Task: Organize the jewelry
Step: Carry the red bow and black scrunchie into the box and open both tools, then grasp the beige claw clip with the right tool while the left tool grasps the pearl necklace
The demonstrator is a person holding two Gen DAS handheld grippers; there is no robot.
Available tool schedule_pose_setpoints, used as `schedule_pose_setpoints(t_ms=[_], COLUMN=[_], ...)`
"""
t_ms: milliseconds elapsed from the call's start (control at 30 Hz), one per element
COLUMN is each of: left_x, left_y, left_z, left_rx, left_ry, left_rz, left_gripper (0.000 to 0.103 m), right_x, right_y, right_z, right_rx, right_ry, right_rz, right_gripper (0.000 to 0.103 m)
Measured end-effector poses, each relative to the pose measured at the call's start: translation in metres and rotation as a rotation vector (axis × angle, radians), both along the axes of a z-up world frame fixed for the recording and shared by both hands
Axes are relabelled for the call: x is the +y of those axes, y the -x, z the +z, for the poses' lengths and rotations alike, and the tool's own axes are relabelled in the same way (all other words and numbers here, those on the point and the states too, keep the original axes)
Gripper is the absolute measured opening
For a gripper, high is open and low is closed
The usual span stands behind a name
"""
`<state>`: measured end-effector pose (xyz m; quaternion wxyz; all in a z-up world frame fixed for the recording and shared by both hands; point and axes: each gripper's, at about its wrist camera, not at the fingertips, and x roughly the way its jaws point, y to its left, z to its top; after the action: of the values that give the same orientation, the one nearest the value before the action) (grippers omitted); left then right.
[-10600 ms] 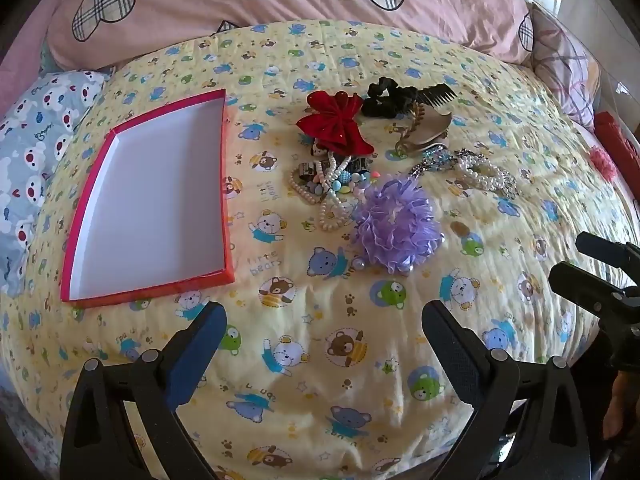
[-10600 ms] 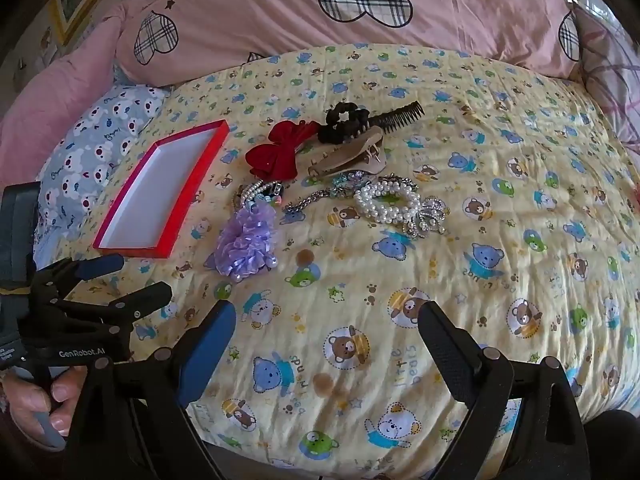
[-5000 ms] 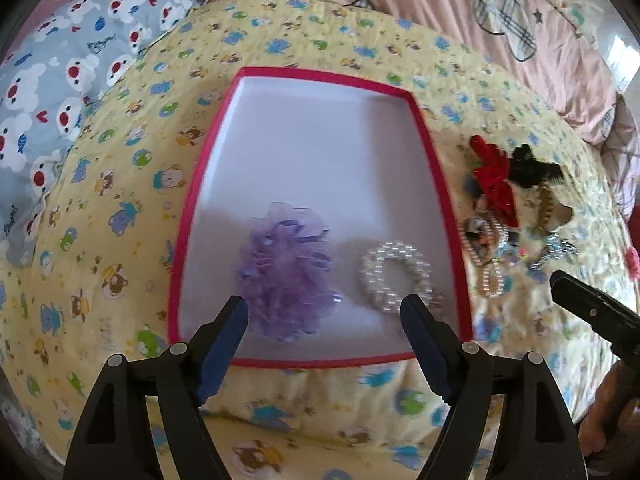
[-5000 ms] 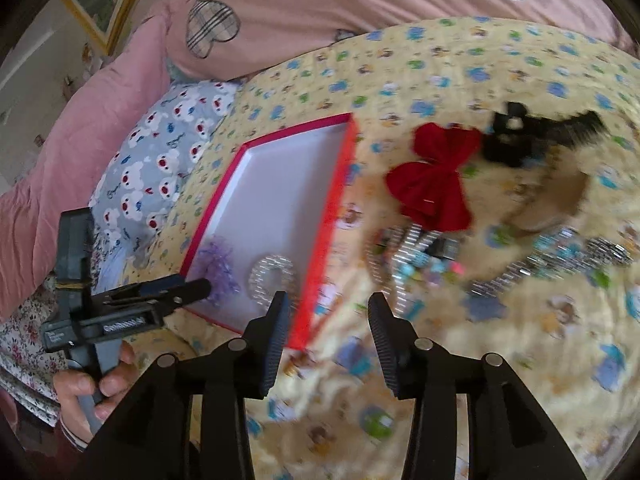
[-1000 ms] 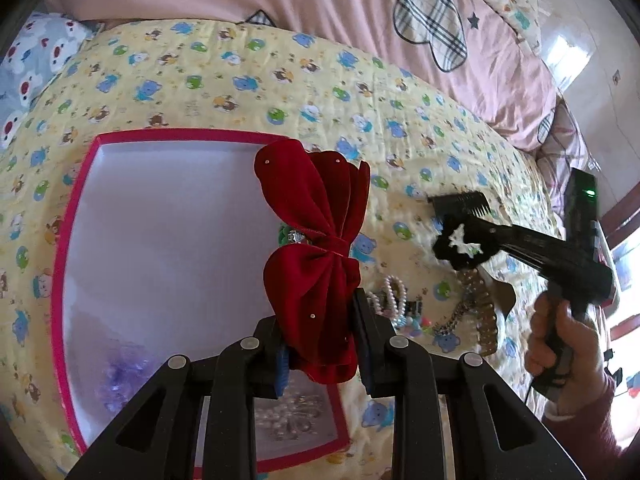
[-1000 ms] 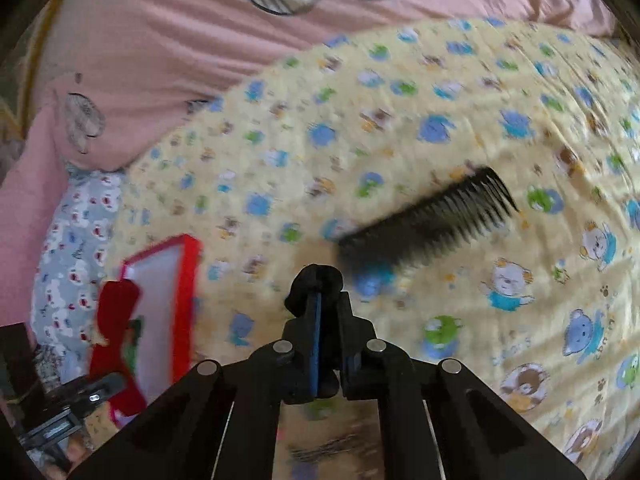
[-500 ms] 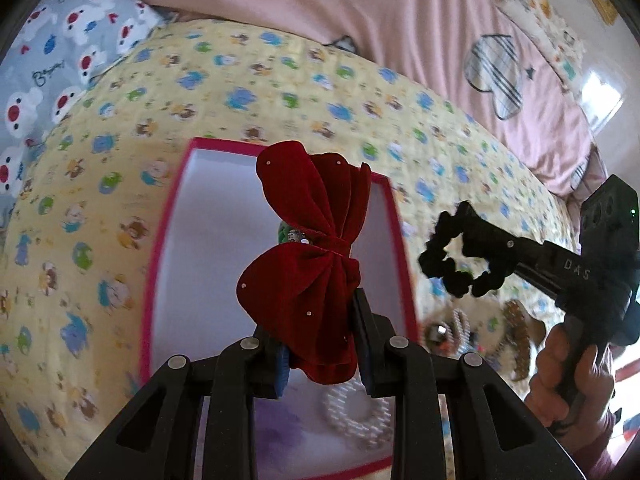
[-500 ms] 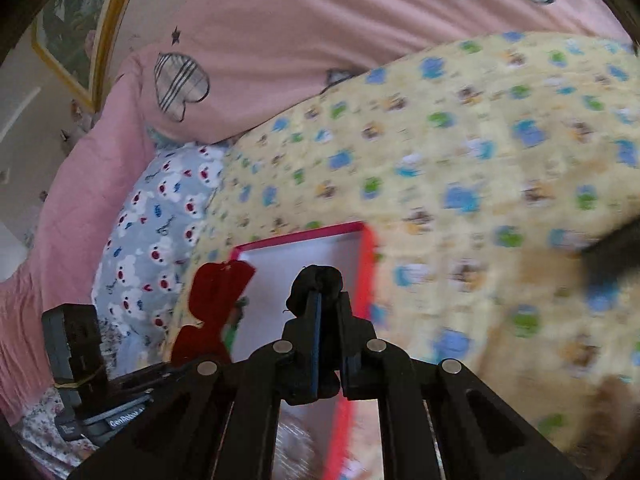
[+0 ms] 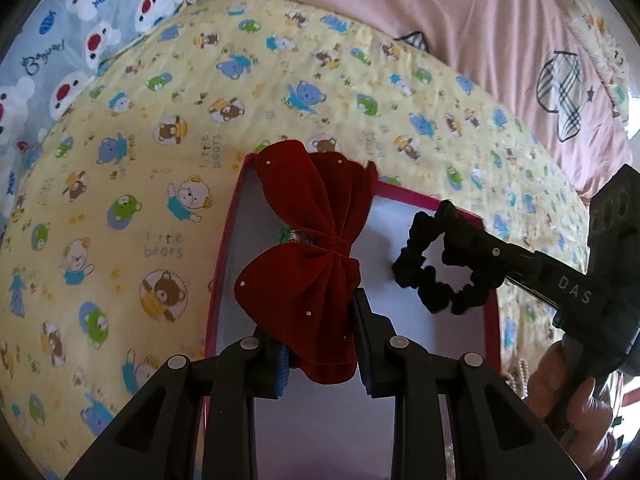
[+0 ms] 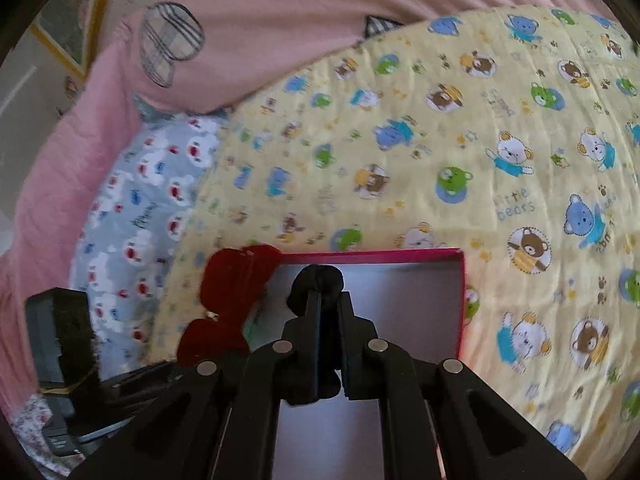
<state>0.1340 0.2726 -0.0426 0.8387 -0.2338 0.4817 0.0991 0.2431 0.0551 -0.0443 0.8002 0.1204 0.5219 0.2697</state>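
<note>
Left wrist view: we had carried the red bow [image 9: 304, 268], clamped in our left gripper [image 9: 320, 356], and the black scrunchie [image 9: 440, 276], pinched in our right gripper [image 10: 330, 344] whose jaws had just eased slightly, over the red-rimmed box [image 9: 492, 332], ready to drop.

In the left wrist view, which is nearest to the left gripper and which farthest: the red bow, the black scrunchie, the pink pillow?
1. Red bow: clamped in the left gripper.
2. Black scrunchie: to the right, over the red-rimmed box.
3. Pink pillow: far back, top of view.
</note>
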Motion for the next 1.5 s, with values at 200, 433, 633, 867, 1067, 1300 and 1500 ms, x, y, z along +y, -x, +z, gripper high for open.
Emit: schedule_pose_setpoints(t_ms=[200,433,633,867,1067,1300,1500], left_x=[-0.003,-0.006,-0.011,-0.016,-0.028,-0.049,-0.079], left_y=[-0.015,-0.017,-0.013,0.006,0.027,0.054,0.075], left_z=[-0.014,-0.013,-0.006,0.016,0.031,0.052,0.067], left_rx=[0.016,0.029,0.036,0.003,-0.014,-0.051,-0.071], left_ry=[-0.023,-0.048,-0.067,-0.084,-0.081,-0.054,-0.028], left_rz=[-0.009,-0.011,-0.007,0.008,0.009,-0.007,-0.06], left_gripper=[0.028,0.032,0.042,0.054,0.055,0.059,0.06], right_x=[-0.005,-0.007,-0.011,-0.026,-0.04,-0.072,-0.12], right_y=[-0.007,-0.005,-0.004,0.01,0.03,0.068,0.099], right_z=[-0.016,-0.007,0.003,0.019,0.032,0.048,0.065], right_rx=[0.031,0.021,0.001,-0.012,-0.016,-0.026,-0.053], right_ry=[0.049,0.025,0.03,0.005,-0.009,-0.018,0.0], right_rz=[-0.014,-0.013,-0.019,-0.034,-0.036,-0.051,-0.094], right_gripper=[0.014,0.036,0.036,0.036,0.036,0.036,0.036])
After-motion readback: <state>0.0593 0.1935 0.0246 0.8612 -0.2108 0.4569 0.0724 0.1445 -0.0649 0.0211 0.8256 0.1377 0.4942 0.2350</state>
